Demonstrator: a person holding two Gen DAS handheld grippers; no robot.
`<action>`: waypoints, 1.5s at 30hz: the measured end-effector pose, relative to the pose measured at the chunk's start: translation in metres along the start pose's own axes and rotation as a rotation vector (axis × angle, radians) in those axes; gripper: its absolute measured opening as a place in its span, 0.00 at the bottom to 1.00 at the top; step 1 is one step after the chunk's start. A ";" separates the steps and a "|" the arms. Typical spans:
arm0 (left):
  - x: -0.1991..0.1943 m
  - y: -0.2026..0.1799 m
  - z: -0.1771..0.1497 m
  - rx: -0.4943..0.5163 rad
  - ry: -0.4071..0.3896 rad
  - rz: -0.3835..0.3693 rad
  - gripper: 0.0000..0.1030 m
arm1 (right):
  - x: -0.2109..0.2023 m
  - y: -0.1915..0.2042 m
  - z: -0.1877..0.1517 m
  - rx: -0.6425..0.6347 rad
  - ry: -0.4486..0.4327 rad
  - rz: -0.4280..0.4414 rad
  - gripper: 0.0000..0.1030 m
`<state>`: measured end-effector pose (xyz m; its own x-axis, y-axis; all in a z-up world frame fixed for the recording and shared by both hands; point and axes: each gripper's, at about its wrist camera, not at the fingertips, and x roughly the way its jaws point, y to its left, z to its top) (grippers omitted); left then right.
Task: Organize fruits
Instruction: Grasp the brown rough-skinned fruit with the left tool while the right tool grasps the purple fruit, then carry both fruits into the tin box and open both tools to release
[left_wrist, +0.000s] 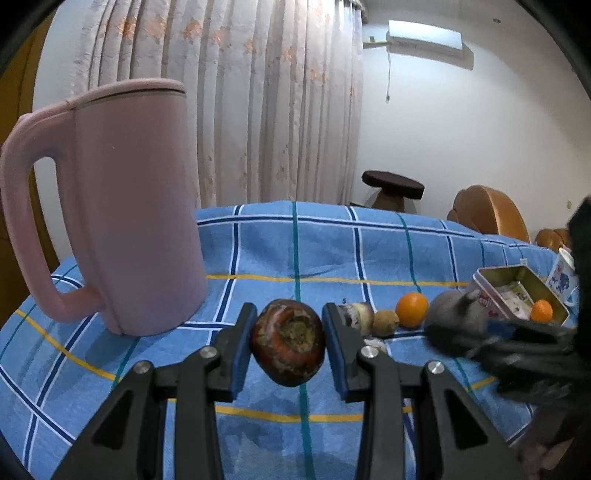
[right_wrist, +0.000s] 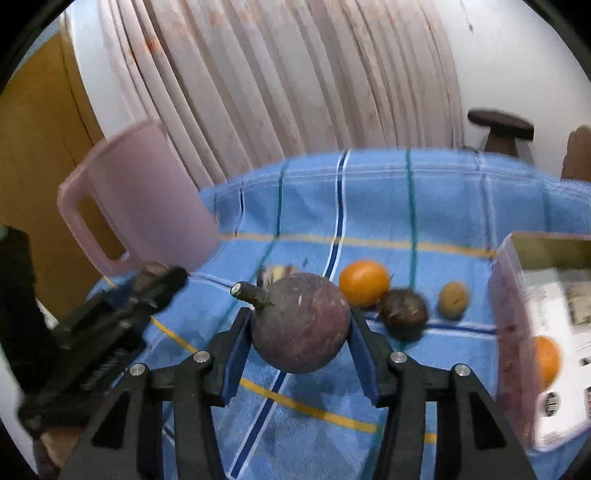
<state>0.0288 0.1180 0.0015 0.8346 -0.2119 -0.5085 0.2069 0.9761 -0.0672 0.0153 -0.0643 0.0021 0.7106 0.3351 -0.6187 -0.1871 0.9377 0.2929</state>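
above the blue checked cloth (left_wrist: 258, 258) on the counter, the left hand-held gripper (left_wrist: 288, 347) is clamped across a reddish-brown, rough-skinned round fruit (left_wrist: 288, 345) and the right hand-held gripper (right_wrist: 300, 328) is clamped on a dark purple round fruit with a stub stem (right_wrist: 300, 325), both apparently lifted for sorting. right of them, the open rectangular metal tin (left_wrist: 517, 291) already holds one small orange fruit (left_wrist: 541, 311) and some paper, likely the destination. between, a larger orange fruit (left_wrist: 412, 309) and a small tan-brown fruit (left_wrist: 385, 323) lie loose beside it on the cloth.

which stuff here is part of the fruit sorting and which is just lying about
Job: dark round fruit in right gripper; reddish-brown fruit in left gripper; loose orange; small brown fruit; tin box holding an orange.
Lying about: pink jug; stool.
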 end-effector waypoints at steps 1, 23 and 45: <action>-0.001 -0.002 -0.001 -0.002 -0.006 0.002 0.37 | -0.011 -0.001 0.001 -0.012 -0.028 -0.008 0.51; 0.011 -0.188 0.006 0.131 -0.028 -0.218 0.37 | -0.134 -0.183 0.005 0.141 -0.220 -0.281 0.51; 0.042 -0.294 -0.005 0.213 0.102 -0.263 0.37 | -0.092 -0.229 0.000 0.185 -0.064 -0.280 0.52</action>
<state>0.0007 -0.1777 -0.0050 0.6851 -0.4384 -0.5817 0.5192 0.8540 -0.0320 -0.0066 -0.3102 -0.0082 0.7592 0.0554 -0.6485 0.1431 0.9578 0.2493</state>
